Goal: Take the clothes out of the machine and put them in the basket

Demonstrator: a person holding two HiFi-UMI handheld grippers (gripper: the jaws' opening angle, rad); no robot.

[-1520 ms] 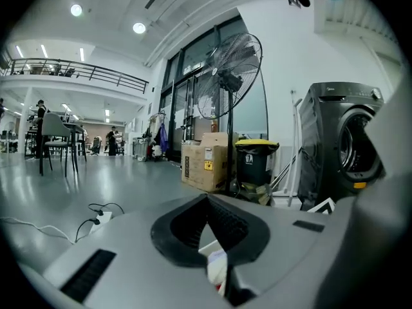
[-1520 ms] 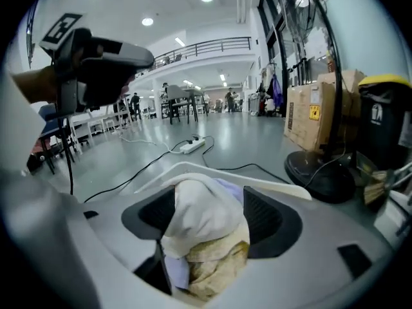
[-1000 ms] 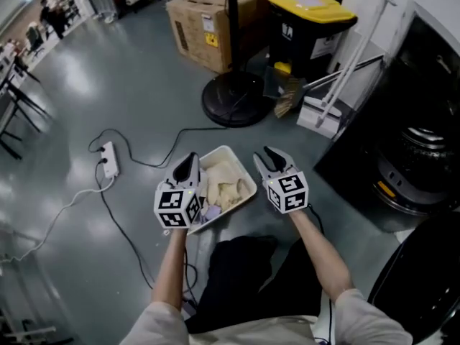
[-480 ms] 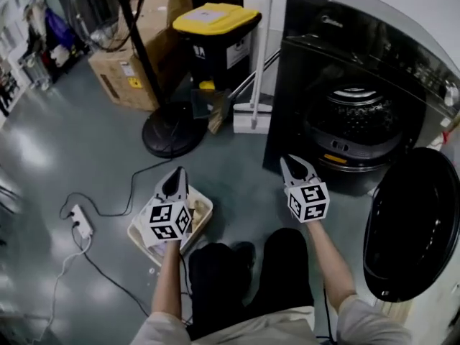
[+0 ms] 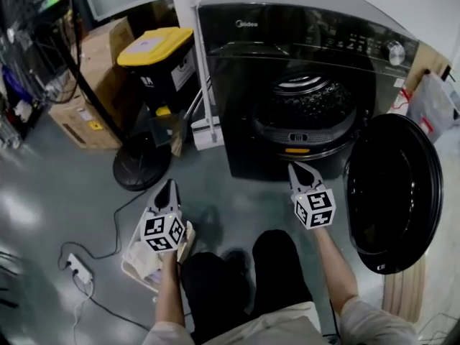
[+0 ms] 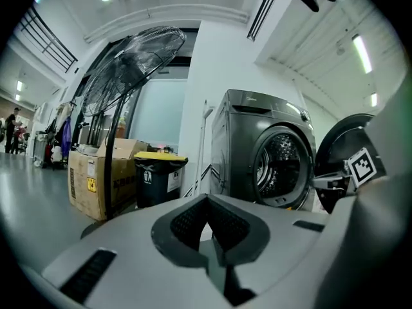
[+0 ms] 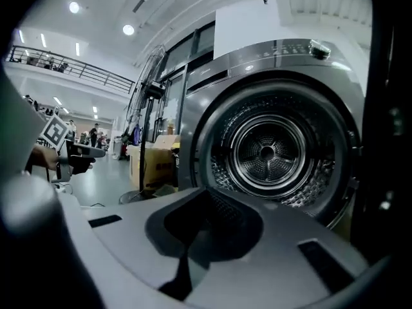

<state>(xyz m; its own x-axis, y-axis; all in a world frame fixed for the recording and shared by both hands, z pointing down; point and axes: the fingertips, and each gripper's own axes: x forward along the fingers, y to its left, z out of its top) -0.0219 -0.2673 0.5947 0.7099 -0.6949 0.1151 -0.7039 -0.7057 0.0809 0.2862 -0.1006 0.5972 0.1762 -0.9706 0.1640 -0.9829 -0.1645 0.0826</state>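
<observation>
Machine (image 5: 237, 85), front-loading, dark: one. Its door (image 5: 392, 185) is swung fully aside to the right, judged so that the drum (image 7: 267, 153) can be reached. No clothes are seen in the part of the drum that shows; its lowest part is hidden behind the gripper body.

Basket (image 5: 129, 268), pale: one, set on the floor to the left of the person's knees, judged within easy swing of the machine. Pale clothes (image 5: 146, 259) are seen in it; their number cannot be told.

Left gripper (image 5: 167, 189): one, held above the basket's edge and pointed toward the machine, jaws brought together, nothing between them.

Right gripper (image 5: 298, 171): one, aimed almost level at the drum mouth, judged ready for a reach inside. Its jaws have just been closing and are now met, nothing between them; they would need to be parted before any cloth is taken.

Yellow-lidded bin (image 5: 154, 63): one. Cardboard box (image 5: 79, 113): one. Fan base (image 5: 140, 171): one. Power strip (image 5: 75, 268): one, with cable.
</observation>
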